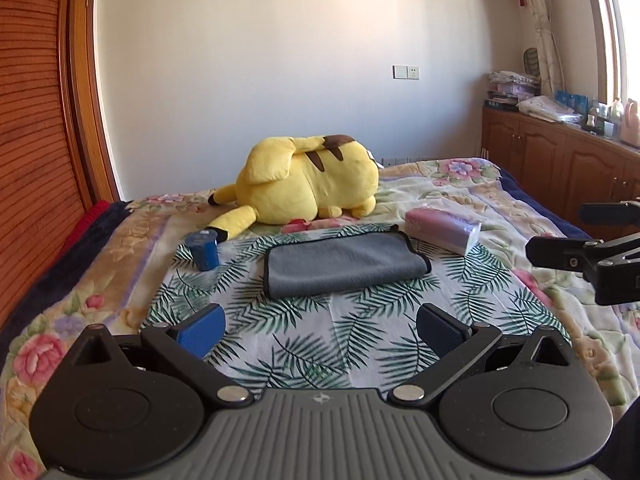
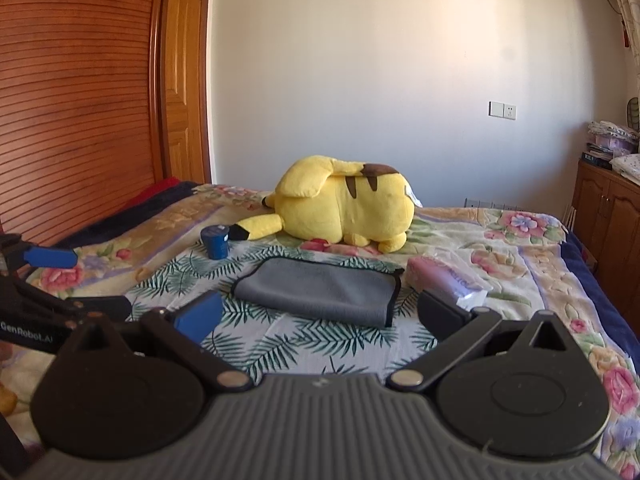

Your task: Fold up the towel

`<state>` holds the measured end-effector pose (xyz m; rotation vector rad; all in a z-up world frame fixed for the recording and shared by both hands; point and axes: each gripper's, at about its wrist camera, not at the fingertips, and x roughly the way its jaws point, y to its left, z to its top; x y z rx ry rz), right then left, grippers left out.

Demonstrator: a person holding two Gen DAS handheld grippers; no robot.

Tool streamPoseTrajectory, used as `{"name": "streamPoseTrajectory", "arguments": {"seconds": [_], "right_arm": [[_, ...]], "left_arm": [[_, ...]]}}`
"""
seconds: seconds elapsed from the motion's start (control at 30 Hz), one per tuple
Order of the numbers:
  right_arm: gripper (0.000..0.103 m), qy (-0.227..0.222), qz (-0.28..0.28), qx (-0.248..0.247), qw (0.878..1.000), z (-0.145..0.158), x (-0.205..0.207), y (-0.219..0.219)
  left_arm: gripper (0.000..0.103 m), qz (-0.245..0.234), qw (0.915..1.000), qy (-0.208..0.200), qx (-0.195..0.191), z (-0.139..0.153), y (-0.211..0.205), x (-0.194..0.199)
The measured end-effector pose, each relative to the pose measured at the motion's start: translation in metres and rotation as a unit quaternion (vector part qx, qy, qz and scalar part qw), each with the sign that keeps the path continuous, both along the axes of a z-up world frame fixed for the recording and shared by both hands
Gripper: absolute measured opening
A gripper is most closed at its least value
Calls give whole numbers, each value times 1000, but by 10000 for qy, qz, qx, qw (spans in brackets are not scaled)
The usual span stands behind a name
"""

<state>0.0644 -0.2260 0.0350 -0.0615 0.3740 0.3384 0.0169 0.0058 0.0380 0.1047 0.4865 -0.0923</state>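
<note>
A grey towel (image 1: 340,262) with a dark edge lies folded flat on a palm-leaf cloth (image 1: 320,344) on the bed; it also shows in the right wrist view (image 2: 320,294). My left gripper (image 1: 320,330) is open and empty, held short of the towel's near edge. My right gripper (image 2: 320,316) is open and empty, also short of the towel. The right gripper shows at the right edge of the left wrist view (image 1: 576,240). The left gripper shows at the left edge of the right wrist view (image 2: 76,280).
A yellow plush toy (image 1: 308,184) lies behind the towel. A blue cylinder (image 1: 205,250) stands to the towel's left. A pink tissue pack (image 1: 440,230) lies to its right. A wooden wardrobe (image 1: 36,120) is left, cabinets (image 1: 560,160) right.
</note>
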Motion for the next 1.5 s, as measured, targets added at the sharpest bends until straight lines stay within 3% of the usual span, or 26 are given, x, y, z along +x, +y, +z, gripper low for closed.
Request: {"name": "streamPoseTrajectory", "arguments": {"seconds": [0.73,1.5], "right_arm": [[103,316,-155,81,9993,-47,-24,-4],[103,-358,-498,228,9979,-50,-40,-15]], "left_arm": [[87,183,9993,235,-205,-54,-7,-23],[87,253,9985,-482,115,-49,-8,-38]]}}
